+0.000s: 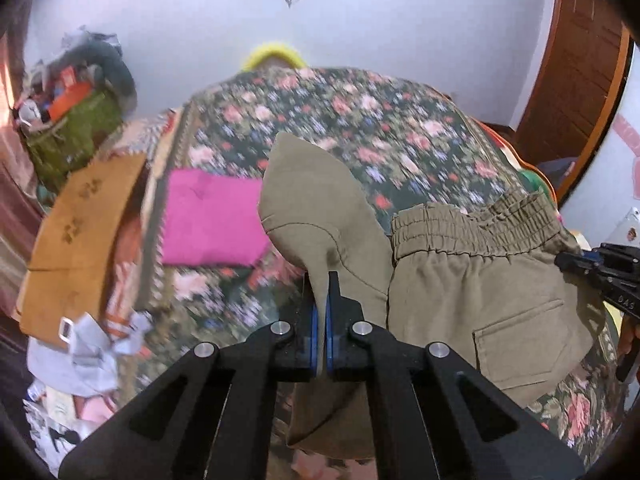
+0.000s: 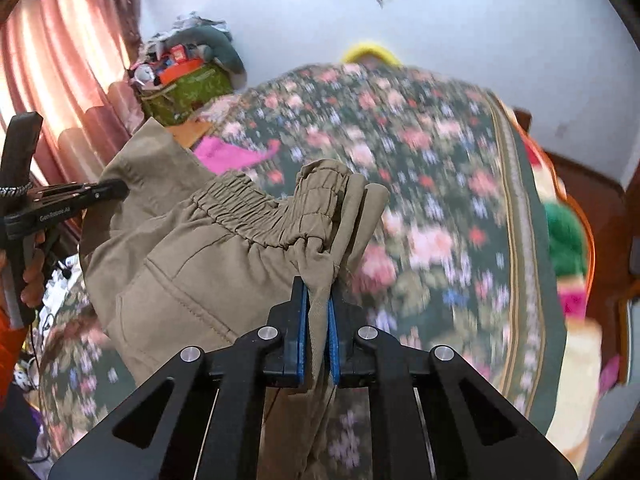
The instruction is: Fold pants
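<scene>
**Pants held up by both grippers above the bed**

We take the olive pants [image 1: 460, 280] as our landmark. Furthest to their left a tan cloth [image 1: 84, 232] lies at the edge of the floral bedspread [image 1: 360, 128], and just beside the pants' left edge sits a folded pink cloth [image 1: 212, 220]. Our left gripper [image 1: 321, 304] is clenched on a pointed flap of the pants, the cloth pinched between its blue pads. The elastic waistband [image 2: 256, 212] runs across between our two tools, so the garment's long axis hangs downward from it. At the waistband's right end our right gripper [image 2: 318, 308] is clamped on a bunched corner of cloth.

The pants hang in the air over the bedspread, held by two corners; neither hand is nearer. We judge the next move turns on keeping the waistband taut and level while lowering them flat.

We count one pair of pants, two grippers, two other cloths and one back pocket [image 1: 524, 344].
</scene>
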A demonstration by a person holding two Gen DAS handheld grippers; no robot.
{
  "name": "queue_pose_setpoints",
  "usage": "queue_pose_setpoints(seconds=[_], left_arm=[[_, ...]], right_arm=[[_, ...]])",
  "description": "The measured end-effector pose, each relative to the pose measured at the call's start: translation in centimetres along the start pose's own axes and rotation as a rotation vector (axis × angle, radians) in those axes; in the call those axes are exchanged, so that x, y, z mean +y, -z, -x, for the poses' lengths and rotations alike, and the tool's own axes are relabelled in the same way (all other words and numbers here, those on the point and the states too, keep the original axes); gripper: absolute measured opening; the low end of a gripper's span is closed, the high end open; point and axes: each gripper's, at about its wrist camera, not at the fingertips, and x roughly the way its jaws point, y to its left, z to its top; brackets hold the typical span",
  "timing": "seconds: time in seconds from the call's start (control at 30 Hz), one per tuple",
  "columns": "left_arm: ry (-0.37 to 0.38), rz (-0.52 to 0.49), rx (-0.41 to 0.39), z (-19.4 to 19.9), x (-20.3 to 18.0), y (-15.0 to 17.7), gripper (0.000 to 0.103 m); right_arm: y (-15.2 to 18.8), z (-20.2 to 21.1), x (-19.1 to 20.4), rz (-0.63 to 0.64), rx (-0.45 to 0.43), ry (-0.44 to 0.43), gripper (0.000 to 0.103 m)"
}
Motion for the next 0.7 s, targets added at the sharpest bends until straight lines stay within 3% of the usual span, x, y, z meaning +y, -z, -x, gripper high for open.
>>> queue_pose_setpoints(seconds=[0.33, 0.53, 0.7], left_arm=[[-0.096, 0.039, -0.085, 0.0, 5.5, -4.7, 0.002], [-0.170, 0.066, -0.075, -3.2, 9.2, -7.3, 0.002], [-0.185, 0.117, -0.051, -6.7, 12.5, -8.7, 0.002]], right_arm=[[-7.1, -2.7, 3.4, 0.077, -0.097, -0.010, 0.008], [-10.9, -6.8, 5.2, 0.094, -0.109, -0.007, 0.008], [-13.3, -10.9, 6.1, 0.102, -0.088, -0.005, 0.008]])
